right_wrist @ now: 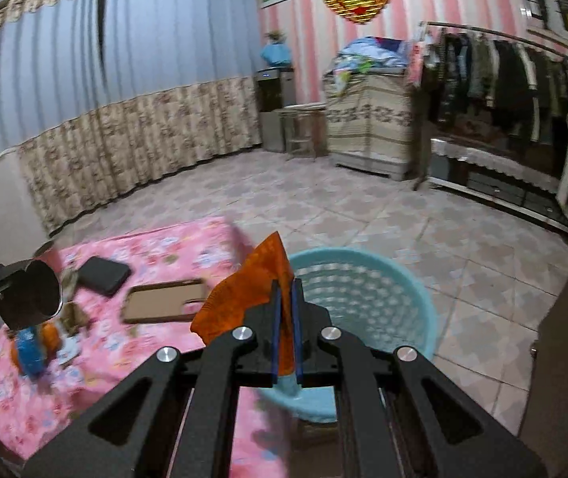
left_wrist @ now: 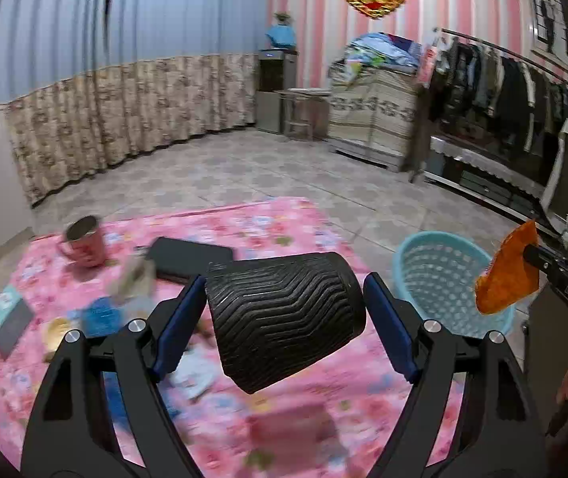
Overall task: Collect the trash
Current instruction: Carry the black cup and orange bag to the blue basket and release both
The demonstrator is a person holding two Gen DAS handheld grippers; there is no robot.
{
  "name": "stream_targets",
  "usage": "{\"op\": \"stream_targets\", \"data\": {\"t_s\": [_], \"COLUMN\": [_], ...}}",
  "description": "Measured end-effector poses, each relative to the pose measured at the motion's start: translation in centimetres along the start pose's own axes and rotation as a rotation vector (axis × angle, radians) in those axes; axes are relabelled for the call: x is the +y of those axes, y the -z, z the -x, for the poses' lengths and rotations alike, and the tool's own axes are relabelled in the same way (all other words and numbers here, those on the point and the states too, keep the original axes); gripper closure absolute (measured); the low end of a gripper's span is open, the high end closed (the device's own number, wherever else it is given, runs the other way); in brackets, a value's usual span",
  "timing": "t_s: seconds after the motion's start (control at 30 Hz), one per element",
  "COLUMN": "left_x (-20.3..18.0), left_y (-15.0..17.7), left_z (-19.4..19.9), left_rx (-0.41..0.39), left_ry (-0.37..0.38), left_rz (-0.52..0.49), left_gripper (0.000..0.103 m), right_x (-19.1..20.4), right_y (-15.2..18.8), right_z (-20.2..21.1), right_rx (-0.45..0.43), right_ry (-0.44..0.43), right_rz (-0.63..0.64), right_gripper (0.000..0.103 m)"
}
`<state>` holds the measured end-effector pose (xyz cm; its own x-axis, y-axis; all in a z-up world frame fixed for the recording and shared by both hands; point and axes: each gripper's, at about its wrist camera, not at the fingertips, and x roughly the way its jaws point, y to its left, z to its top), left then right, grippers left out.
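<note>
My left gripper (left_wrist: pixel 285 302) is shut on a black ribbed cup (left_wrist: pixel 284 318), held on its side above the pink floral table (left_wrist: pixel 323 406). It also shows in the right wrist view (right_wrist: pixel 30 294) at far left. My right gripper (right_wrist: pixel 285 290) is shut on an orange wrapper (right_wrist: pixel 244 298), held above the near rim of the light blue perforated basket (right_wrist: pixel 367 294). In the left wrist view the wrapper (left_wrist: pixel 509 275) hangs at the basket's (left_wrist: pixel 439 275) right side. Small bits of trash (left_wrist: pixel 96 314) lie on the table's left part.
On the table are a red mug (left_wrist: pixel 84 241), a black wallet (left_wrist: pixel 190 257), a phone case (right_wrist: pixel 164 300), a booklet (left_wrist: pixel 6 320) and a blue packet (right_wrist: pixel 30 348). The basket stands on the tiled floor right of the table. A clothes rack (left_wrist: pixel 523 87) stands at right.
</note>
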<state>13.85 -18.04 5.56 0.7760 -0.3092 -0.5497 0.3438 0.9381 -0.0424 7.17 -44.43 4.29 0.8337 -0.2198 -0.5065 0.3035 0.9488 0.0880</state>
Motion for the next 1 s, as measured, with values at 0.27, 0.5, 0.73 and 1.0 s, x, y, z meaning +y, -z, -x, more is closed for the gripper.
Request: {"op": "stream_targets", "data": {"t_s": [0.27, 0.5, 0.73, 1.0], "left_x": [-6.5, -11.5, -15.5, -16.5], "left_y": [-0.4, -1.5, -1.9, -2.6], "left_z": [-4.5, -8.2, -12.2, -15.1], "left_rx": [0.006, 0.029, 0.077, 0.122], "left_ry": [0.083, 0.172, 0.243, 0.264], "left_rz": [-0.083, -0.102, -0.131, -0.142], "left_gripper": [0.025, 0.025, 0.025, 0.013], "right_x": [-4.4, -6.9, -9.1, -9.4], "right_y": [0.2, 0.4, 0.5, 1.2], "right_z": [-2.9, -5.4, -7.5, -8.9], "right_rx": [0.029, 0.049, 0.068, 0.090], "right_ry": [0.060, 0.087, 0.105, 0.116], "right_rz": [-0.048, -0.085, -0.136, -0.157], "right_gripper": [0.098, 0.098, 0.098, 0.098]}}
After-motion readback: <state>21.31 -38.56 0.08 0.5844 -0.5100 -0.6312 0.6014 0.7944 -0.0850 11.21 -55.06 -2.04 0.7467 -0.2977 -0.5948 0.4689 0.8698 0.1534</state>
